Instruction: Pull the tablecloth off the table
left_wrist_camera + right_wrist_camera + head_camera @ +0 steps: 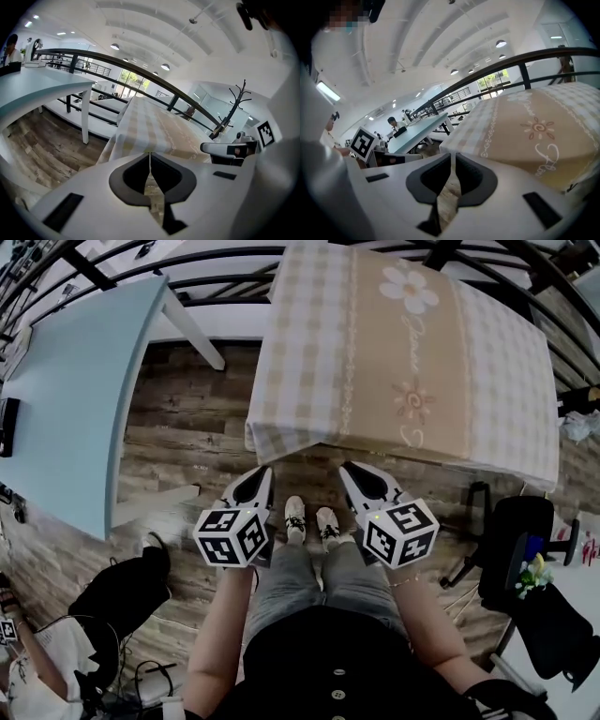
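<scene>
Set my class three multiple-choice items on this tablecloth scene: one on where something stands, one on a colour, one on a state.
1. In the head view, where does the light blue table stand relative to the tablecloth?
A. to the person's left of it
B. to the person's right of it
C. on top of it

2. What colour is the tablecloth's wide middle band?
A. green
B. tan
C. black

3. How do the jaws of the left gripper and the right gripper stand?
A. both wide apart
B. left apart, right together
C. both together

Answers:
1 A: the blue tabletop fills the left side of the head view, with the cloth at centre and right.
2 B: a tan band with flower prints runs between the checked edges.
3 C: each gripper view shows its two jaws meeting at the tip.
</scene>
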